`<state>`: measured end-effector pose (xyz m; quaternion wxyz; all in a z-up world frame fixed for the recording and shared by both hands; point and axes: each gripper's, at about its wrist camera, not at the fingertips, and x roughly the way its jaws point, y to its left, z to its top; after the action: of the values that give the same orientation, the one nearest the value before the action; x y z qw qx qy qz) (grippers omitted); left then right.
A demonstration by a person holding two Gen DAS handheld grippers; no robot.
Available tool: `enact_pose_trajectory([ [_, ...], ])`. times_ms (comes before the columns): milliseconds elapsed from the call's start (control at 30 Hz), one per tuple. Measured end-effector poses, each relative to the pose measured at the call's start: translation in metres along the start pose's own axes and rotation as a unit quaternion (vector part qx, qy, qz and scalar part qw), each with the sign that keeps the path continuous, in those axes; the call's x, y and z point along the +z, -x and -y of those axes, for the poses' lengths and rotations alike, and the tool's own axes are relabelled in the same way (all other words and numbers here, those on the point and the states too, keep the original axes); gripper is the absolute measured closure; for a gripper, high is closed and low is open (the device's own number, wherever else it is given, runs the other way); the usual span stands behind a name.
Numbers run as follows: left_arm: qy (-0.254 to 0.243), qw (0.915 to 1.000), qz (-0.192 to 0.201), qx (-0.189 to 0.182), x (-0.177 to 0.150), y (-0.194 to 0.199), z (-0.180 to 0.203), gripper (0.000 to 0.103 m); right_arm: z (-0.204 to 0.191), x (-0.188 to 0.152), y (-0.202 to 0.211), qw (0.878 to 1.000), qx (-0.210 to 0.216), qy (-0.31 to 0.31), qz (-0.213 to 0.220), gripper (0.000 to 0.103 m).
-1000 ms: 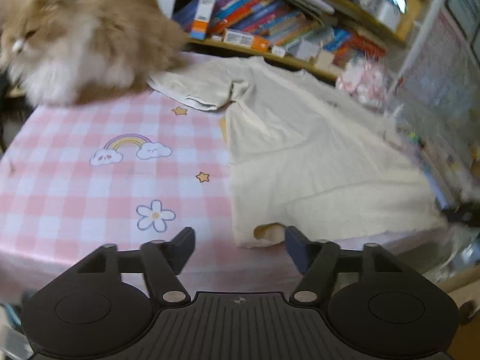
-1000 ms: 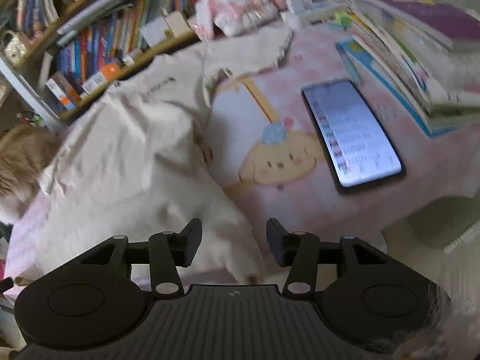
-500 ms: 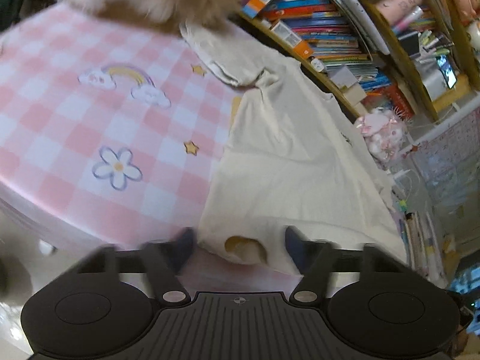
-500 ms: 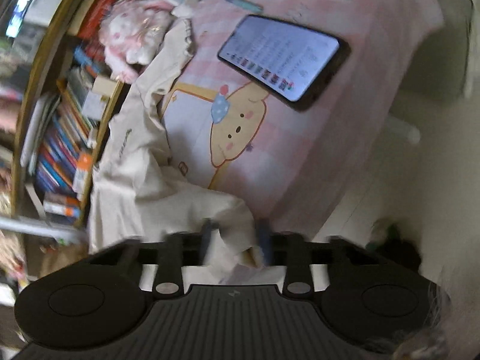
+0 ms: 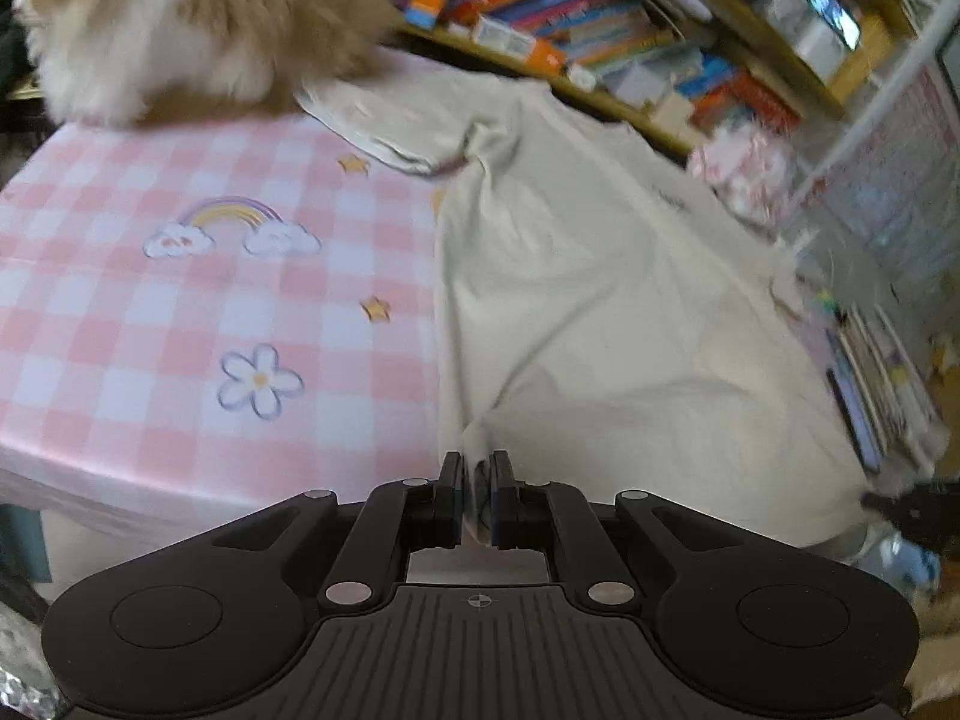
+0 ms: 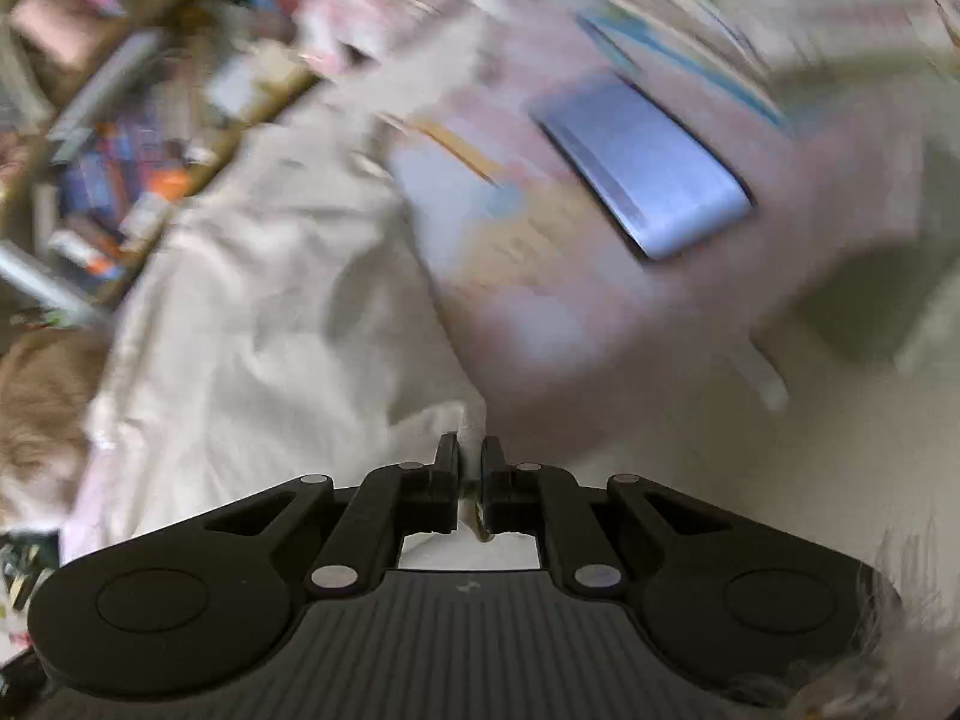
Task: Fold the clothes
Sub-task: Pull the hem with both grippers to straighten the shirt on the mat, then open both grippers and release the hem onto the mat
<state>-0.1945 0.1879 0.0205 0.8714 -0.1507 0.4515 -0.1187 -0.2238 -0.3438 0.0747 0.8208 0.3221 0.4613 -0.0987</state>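
Observation:
A cream T-shirt (image 5: pixel 600 300) lies spread on a pink checked tablecloth (image 5: pixel 150 324), its collar toward the bookshelf. My left gripper (image 5: pixel 477 468) is shut on the shirt's near left hem corner at the table's front edge. In the blurred right wrist view the same T-shirt (image 6: pixel 270 312) fills the left half, and my right gripper (image 6: pixel 471 456) is shut on its near right hem corner. Fabric shows pinched between both pairs of pads.
A fluffy ginger and white cat (image 5: pixel 180 24) sits on the table's far left, touching a sleeve. A lit phone (image 6: pixel 648 174) and stacked books (image 6: pixel 690 30) lie on the right. A crowded bookshelf (image 5: pixel 600 18) runs behind. A pink plush toy (image 5: pixel 744 174) sits by the shelf.
Both grippers went from open to shut, each taking a hem corner of the shirt. The right wrist view has rolled and become blurred.

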Motion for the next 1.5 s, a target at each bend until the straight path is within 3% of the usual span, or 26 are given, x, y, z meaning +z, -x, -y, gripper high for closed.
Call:
enact_pose_trajectory([
  [100,-0.025,0.9996,-0.014,-0.001,-0.006,-0.005,0.011,0.096,0.006,0.001,-0.005,1.000,-0.014,-0.003,0.007,0.096],
  [200,-0.039,0.9984,-0.028,-0.029,-0.014,-0.010,0.025,0.096,0.008,0.009,0.003,0.998,-0.031,0.008,0.050,0.096],
  [300,-0.050,0.9977,-0.034,-0.032,-0.019,-0.015,0.036,0.096,0.008,0.018,0.012,0.994,-0.056,0.026,0.085,0.096],
  [467,-0.026,0.9992,-0.031,0.001,-0.018,-0.010,0.013,0.096,0.001,0.001,-0.018,0.996,-0.039,0.077,0.002,0.096],
  [700,-0.059,0.9968,-0.052,-0.011,-0.021,-0.016,0.021,0.095,0.009,-0.011,-0.021,0.996,-0.063,0.067,0.002,0.096],
  [767,-0.059,0.9968,-0.053,-0.008,-0.020,-0.015,0.018,0.089,0.009,-0.009,-0.022,0.995,-0.067,0.067,0.000,0.096],
  [867,-0.065,0.9973,-0.033,0.005,-0.011,-0.003,0.016,0.065,0.004,-0.008,-0.022,0.995,-0.063,0.076,-0.014,0.090],
  [900,-0.071,0.9973,-0.015,0.009,-0.006,0.005,0.015,0.050,0.003,-0.007,-0.017,0.995,-0.062,0.082,-0.010,0.086],
  [933,-0.076,0.9970,0.010,0.013,0.000,0.013,0.015,0.042,0.001,-0.004,-0.010,0.994,-0.059,0.088,0.001,0.070],
  [967,-0.078,0.9962,0.035,0.014,0.007,0.020,0.015,0.040,-0.001,-0.002,-0.004,0.994,-0.056,0.094,0.011,0.060],
  [1067,-0.068,0.9925,0.101,0.005,0.027,0.026,0.017,0.039,-0.012,0.013,0.011,0.993,-0.033,0.106,0.048,0.060],
  [1133,-0.056,0.9911,0.121,-0.002,0.038,0.015,0.023,0.038,-0.020,0.027,0.013,0.991,-0.017,0.114,0.069,0.060],
  [1300,-0.060,0.9932,0.100,0.002,0.049,-0.033,0.060,0.038,-0.045,0.065,-0.018,0.984,0.000,0.151,0.092,0.058],
  [1500,-0.071,0.9947,0.074,0.011,0.035,-0.062,0.096,0.032,-0.053,0.131,-0.079,0.986,-0.018,0.143,0.087,0.058],
])
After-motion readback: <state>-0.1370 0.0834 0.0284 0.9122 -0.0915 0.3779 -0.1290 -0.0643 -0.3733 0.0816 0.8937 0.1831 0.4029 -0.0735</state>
